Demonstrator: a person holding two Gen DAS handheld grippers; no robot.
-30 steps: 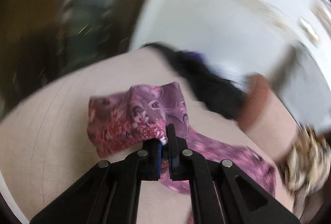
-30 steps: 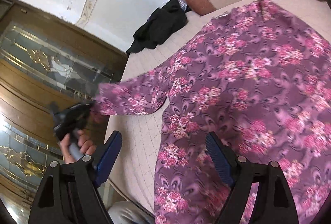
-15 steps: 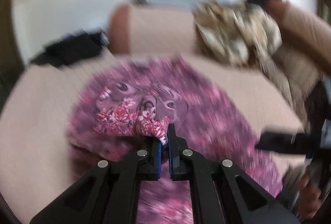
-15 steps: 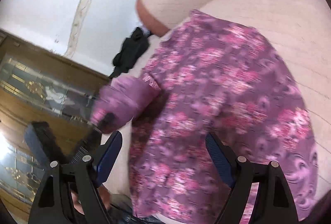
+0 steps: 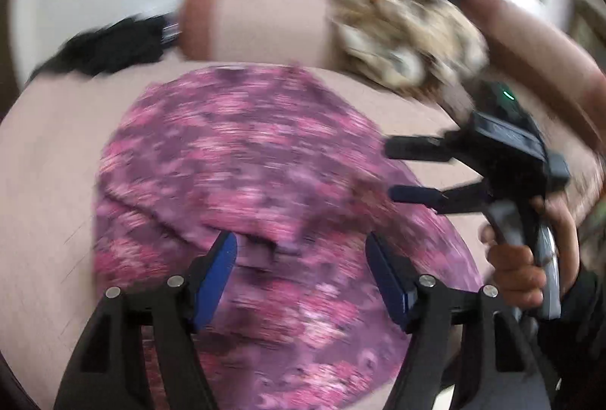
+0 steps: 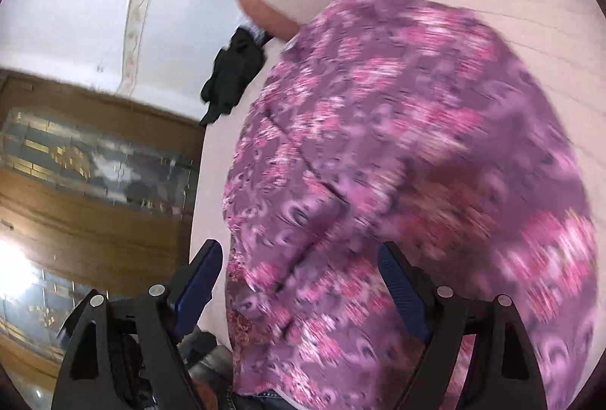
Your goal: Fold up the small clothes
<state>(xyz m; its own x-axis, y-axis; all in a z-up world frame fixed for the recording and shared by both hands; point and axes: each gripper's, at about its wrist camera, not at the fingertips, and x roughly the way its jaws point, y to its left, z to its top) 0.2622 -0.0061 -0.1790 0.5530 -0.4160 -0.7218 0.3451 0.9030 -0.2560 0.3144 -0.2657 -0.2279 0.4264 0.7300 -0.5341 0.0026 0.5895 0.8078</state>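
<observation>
The floral garment (image 5: 246, 160) lies spread on the bed (image 5: 45, 152), reaching its near edge. The left tool (image 5: 301, 270) has just opened (nothing gripped); the right tool (image 6: 299, 281) hovers wide.

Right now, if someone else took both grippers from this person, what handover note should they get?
Left gripper: jaws have just been opening, nothing pinched; it hangs over the purple floral garment.
Right gripper: open, empty, over the same garment.
Garment lies spread on the beige couch seat; its left sleeve is folded onto the body.
A black garment waits by the armrest.
Left: remaining folds of the floral piece.
</observation>
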